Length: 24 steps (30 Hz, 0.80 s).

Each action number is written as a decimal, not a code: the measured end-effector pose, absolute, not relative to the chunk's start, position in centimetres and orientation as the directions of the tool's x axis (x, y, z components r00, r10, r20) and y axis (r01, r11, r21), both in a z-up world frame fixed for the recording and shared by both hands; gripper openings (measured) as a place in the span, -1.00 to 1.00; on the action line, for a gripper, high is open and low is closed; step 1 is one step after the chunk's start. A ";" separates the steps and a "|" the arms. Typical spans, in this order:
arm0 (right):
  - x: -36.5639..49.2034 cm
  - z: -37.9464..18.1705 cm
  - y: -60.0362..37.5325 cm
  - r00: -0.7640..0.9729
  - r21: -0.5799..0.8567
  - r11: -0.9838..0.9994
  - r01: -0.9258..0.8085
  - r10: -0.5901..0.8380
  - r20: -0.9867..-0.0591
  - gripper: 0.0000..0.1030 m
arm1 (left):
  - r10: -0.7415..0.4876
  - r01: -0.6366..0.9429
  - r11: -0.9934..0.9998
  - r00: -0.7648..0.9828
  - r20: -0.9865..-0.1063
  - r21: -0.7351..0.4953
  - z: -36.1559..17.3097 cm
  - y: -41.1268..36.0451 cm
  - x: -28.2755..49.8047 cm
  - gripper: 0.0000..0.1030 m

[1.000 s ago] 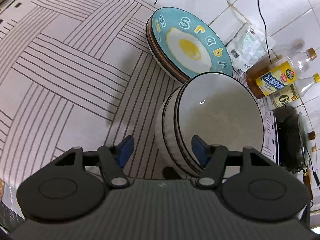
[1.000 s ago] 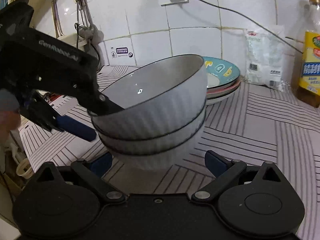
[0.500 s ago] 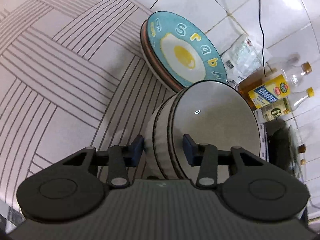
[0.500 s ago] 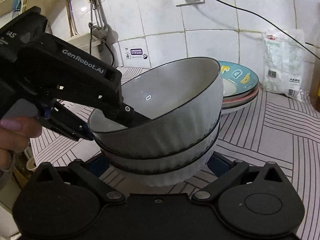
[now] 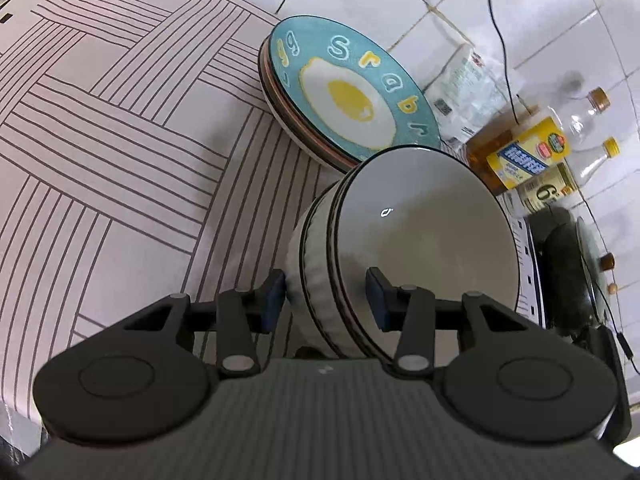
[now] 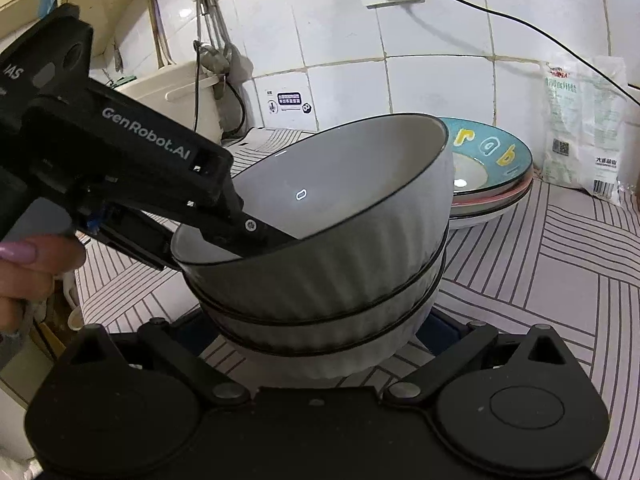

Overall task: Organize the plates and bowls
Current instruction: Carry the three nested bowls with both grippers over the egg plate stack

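The stack of ribbed white bowls (image 6: 320,264) stands on the striped counter (image 5: 100,152), with the stacked plates (image 5: 348,96) touching it at twelve o'clock. The left gripper (image 5: 326,300) clamps the stack's rims. The right gripper (image 6: 316,328) straddles its base, open.

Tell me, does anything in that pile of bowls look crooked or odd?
Yes. The top bowl sits tilted, not nested flat in the bowls beneath. The left gripper pinches the stack's near side, one finger inside the top bowl, one outside. Nothing looks spilled or chipped; the plates behind lie level.
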State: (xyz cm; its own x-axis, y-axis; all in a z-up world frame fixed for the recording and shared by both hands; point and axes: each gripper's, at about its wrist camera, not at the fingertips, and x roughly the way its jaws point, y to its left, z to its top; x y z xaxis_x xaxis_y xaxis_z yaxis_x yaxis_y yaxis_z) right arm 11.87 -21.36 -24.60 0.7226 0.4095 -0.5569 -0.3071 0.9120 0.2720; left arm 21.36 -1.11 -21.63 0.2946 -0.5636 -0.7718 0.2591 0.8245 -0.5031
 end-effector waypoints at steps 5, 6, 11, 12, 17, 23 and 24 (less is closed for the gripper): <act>10.4 -24.1 -21.6 0.756 0.279 0.913 -0.298 0.404 -0.514 1.00 | -0.567 0.302 0.819 0.293 -0.770 -0.488 -20.3 -1.1 20.6 -0.19; 10.2 -23.9 -21.6 0.761 0.282 0.913 -0.294 0.402 -0.509 1.00 | -0.565 0.307 0.820 0.291 -0.772 -0.483 -20.0 -1.2 20.7 -0.19; 10.1 -22.6 -21.6 0.779 0.275 0.918 -0.285 0.389 -0.491 1.00 | -0.550 0.344 0.823 0.289 -0.784 -0.451 -18.0 -1.9 21.3 -0.19; 10.2 -22.3 -21.6 0.783 0.275 0.919 -0.284 0.387 -0.487 1.00 | -0.547 0.350 0.825 0.293 -0.784 -0.444 -17.6 -2.0 21.4 -0.19; 11.3 -20.8 -22.0 0.796 0.265 0.922 -0.283 0.380 -0.471 1.00 | -0.541 0.365 0.827 0.306 -0.783 -0.428 -15.7 -2.6 22.6 -0.19; 13.9 -19.0 -22.5 0.818 0.257 0.927 -0.273 0.364 -0.446 1.00 | -0.532 0.389 0.830 0.343 -0.774 -0.399 -14.2 -3.8 25.3 -0.19; 14.4 -18.9 -22.6 0.820 0.256 0.928 -0.271 0.362 -0.443 1.00 | -0.531 0.392 0.831 0.346 -0.773 -0.395 -14.2 -3.9 25.9 -0.19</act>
State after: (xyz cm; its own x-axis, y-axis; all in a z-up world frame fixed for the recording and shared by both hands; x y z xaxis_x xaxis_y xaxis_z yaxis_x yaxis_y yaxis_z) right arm 14.42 -22.63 -18.92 0.8201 0.3623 -0.4428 -0.2715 0.9277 0.2563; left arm 25.87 -3.93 -14.18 0.3455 -0.5314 -0.7735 0.3922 0.8306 -0.3954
